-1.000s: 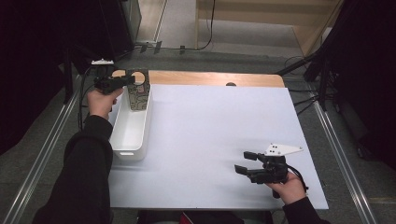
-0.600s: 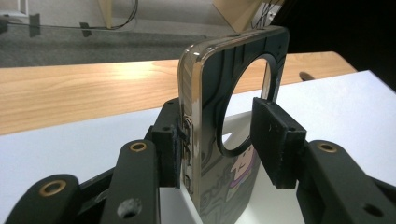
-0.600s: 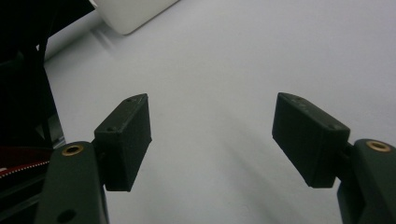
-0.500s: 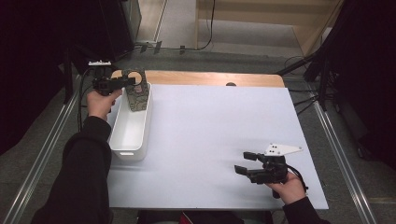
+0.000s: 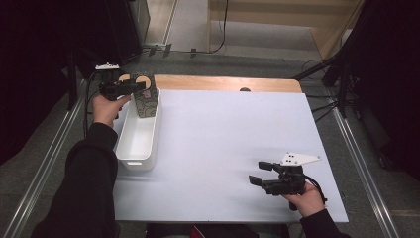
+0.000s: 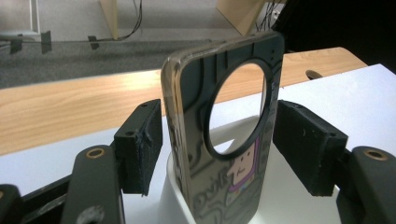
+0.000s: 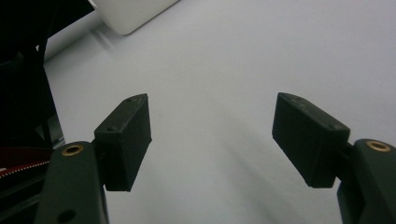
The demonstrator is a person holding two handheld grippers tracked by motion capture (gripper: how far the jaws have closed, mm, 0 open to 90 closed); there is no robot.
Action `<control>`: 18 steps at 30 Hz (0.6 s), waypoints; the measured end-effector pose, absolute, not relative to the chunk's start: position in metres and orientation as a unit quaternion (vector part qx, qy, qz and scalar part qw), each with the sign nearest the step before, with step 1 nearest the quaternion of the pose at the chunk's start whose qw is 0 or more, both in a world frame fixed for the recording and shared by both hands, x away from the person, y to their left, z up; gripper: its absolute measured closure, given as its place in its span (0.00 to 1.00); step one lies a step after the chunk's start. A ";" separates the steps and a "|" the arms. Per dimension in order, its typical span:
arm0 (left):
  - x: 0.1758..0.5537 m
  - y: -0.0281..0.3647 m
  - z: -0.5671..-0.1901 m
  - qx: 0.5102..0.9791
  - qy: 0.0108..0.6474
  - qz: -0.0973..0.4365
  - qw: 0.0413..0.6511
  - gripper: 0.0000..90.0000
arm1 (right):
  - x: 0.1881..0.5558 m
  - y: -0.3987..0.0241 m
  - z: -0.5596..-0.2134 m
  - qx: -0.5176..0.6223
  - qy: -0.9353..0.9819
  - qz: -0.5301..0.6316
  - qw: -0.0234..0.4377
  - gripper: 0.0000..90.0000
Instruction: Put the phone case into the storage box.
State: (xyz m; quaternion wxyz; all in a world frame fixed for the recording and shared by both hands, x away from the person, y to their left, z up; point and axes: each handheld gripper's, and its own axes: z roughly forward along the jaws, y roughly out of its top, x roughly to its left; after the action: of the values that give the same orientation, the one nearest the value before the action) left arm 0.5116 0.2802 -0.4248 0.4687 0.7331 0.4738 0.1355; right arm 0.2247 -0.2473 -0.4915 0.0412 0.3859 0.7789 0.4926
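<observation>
A patterned phone case (image 5: 147, 96) with a round hole stands upright at the far end of a white bin (image 5: 138, 144). My left gripper (image 5: 141, 87) is level around its top. In the left gripper view the case (image 6: 196, 154) sits between the two pads (image 6: 140, 144), and a gap shows on the left side. The jaws have just been opening, and the case stands in the bin (image 6: 173, 196) without being pinched. My right gripper (image 5: 261, 173) rests open near the table's front right. Only the white sheet shows between its fingers (image 7: 126, 140).
A white sheet (image 5: 223, 129) covers the table, with a strip of bare wood (image 5: 223, 83) along the far edge. The bin lies lengthwise along the sheet's left side. Metal rails run along both sides of the table, and cables lie on the floor beyond.
The left gripper's jaws have spread away from the phone case, which stays upright in the bin. Neither hand has shifted, and the right gripper looks the same.
</observation>
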 end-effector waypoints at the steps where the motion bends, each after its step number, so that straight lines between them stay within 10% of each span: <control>1: 0.511 0.280 -0.425 0.733 0.477 0.132 0.467 0.37 | 0.225 -0.247 -0.491 0.386 0.779 0.493 0.041 0.30; 18: 0.499 0.284 -0.411 0.747 0.474 0.127 0.449 0.32 | 0.227 -0.245 -0.491 0.378 0.783 0.492 0.042 0.30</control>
State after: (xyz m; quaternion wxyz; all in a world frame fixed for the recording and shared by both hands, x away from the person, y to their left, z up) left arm 0.4988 0.2842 -0.4115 0.4486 0.7468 0.4742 0.1272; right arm 0.2273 -0.2451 -0.4910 0.0418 0.3783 0.7831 0.4918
